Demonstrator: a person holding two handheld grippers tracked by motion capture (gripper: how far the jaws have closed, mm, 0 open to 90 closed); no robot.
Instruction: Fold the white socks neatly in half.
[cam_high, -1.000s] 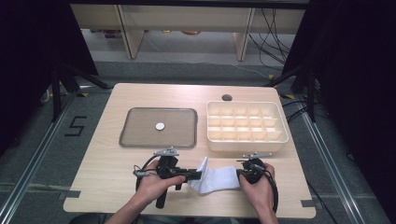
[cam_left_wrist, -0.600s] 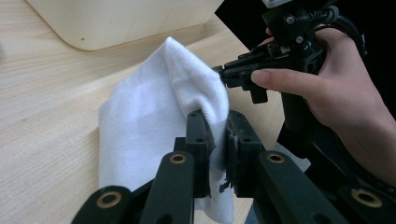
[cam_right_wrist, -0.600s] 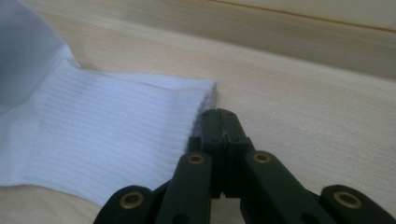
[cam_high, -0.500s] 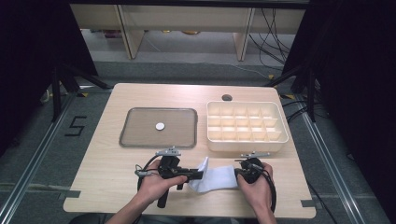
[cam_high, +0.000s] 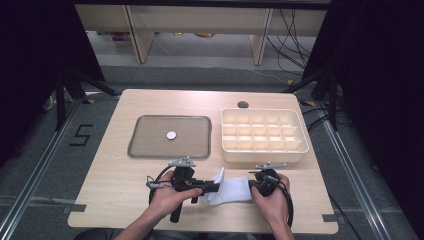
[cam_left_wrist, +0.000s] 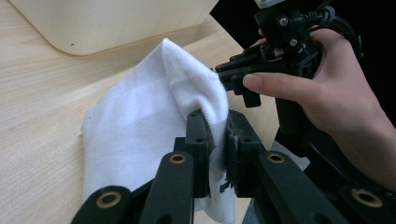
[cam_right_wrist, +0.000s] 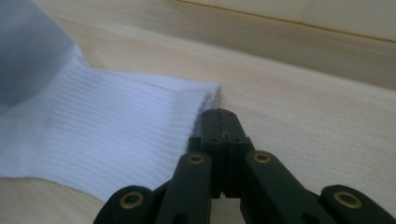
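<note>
A white sock (cam_high: 232, 190) lies near the table's front edge between my two grippers. My left gripper (cam_high: 212, 188) is shut on a raised fold of the sock (cam_left_wrist: 140, 116), and the cloth shows pinched between its pads (cam_left_wrist: 217, 126). My right gripper (cam_high: 251, 186) sits at the other end, jaws pressed together. In the right gripper view the ribbed cuff (cam_right_wrist: 107, 140) lies just left of its tips (cam_right_wrist: 219, 114) and touches them; no cloth shows between the jaws. The left gripper view also has the right gripper (cam_left_wrist: 233, 77) in a hand behind the sock.
A dark grey tray (cam_high: 170, 156) holding one small white disc (cam_high: 171, 135) lies at mid-table left. A cream box of several compartments (cam_high: 262, 156) stands to the right, just beyond the sock (cam_left_wrist: 116, 23). A round hole (cam_high: 243, 105) pierces the tabletop behind the box.
</note>
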